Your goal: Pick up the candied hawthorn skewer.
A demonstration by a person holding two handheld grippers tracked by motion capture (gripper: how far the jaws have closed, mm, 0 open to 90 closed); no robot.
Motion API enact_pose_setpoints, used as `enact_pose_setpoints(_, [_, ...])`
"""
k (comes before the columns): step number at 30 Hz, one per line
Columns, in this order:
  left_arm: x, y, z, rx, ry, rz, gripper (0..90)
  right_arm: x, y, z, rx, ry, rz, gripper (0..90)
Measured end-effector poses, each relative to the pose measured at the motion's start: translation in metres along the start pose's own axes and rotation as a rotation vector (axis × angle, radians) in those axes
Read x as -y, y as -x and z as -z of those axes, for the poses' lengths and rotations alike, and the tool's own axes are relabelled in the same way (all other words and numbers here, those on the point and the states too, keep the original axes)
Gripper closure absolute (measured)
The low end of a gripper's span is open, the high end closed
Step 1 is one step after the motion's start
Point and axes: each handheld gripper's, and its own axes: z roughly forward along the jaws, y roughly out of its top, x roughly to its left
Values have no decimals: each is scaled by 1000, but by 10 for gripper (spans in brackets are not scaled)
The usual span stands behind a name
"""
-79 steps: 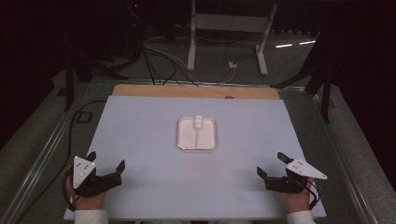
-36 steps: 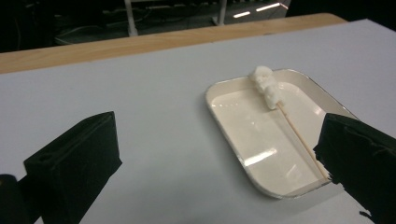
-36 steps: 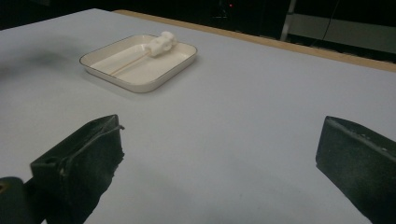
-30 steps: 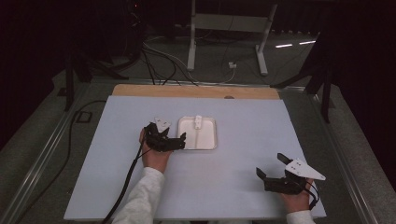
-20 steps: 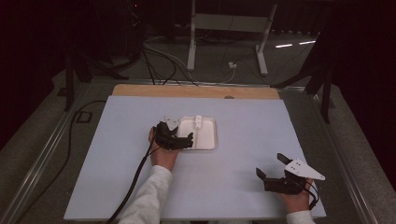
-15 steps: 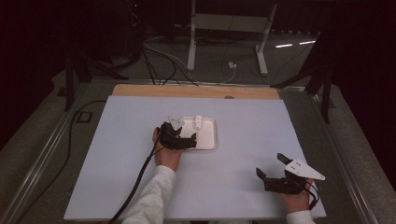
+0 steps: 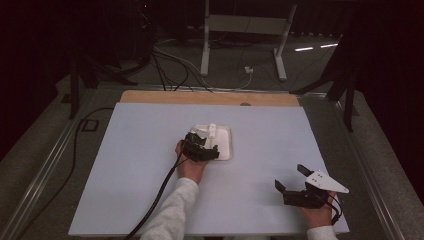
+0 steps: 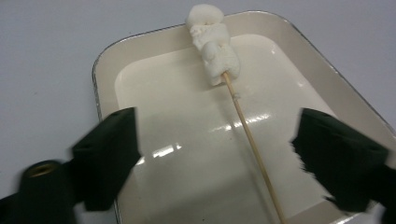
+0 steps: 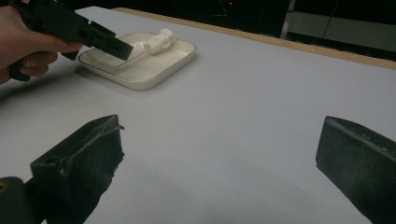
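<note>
Skewer with marshmallows in tray, left gripper above it

Skewer (image 8: 250,135) lies in the tray (image 8: 105,70) mid-surface (image 7: 135,150), marshmallows (image 8: 212,42) at its far rim. Left gripper (image 8: 217,154): fingers apart, just been closing, straddling the stick without touching. Right gripper (image 7: 292,181): fingers apart, holding nothing, well apart near the surface's front right corner.
</note>
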Motion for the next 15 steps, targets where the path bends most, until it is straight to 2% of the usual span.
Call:
enact_pose_setpoints(2, [0, 3, -2, -5, -10, -2, 215, 0, 0, 0, 0, 0, 0, 3])
enact_pose_setpoints(5, [0, 5, -3, 14, -14, -6, 374, 0, 0, 0, 0, 0, -1, 3])
enact_pose_setpoints(6, [0, 6, -4, 36, -28, -5, 458, 0, 0, 0, 1, 0, -1, 2])
enact_pose_setpoints(7, [0, 6, -4, 36, -28, -5, 490, 0, 0, 0, 2, 0, -2, 3])
enact_pose_setpoints(9, [1, 7, -6, 49, -39, -5, 511, 0, 1, 0, 2, -1, -1, 3])
enact_pose_setpoints(10, [2, 8, -7, 51, -44, -4, 564, 0, 1, 1, 3, -1, -2, 3])
enact_pose_setpoints(15, [1, 7, -7, 41, -56, 2, 649, 0, 1, 0, 3, -3, -1, 2])
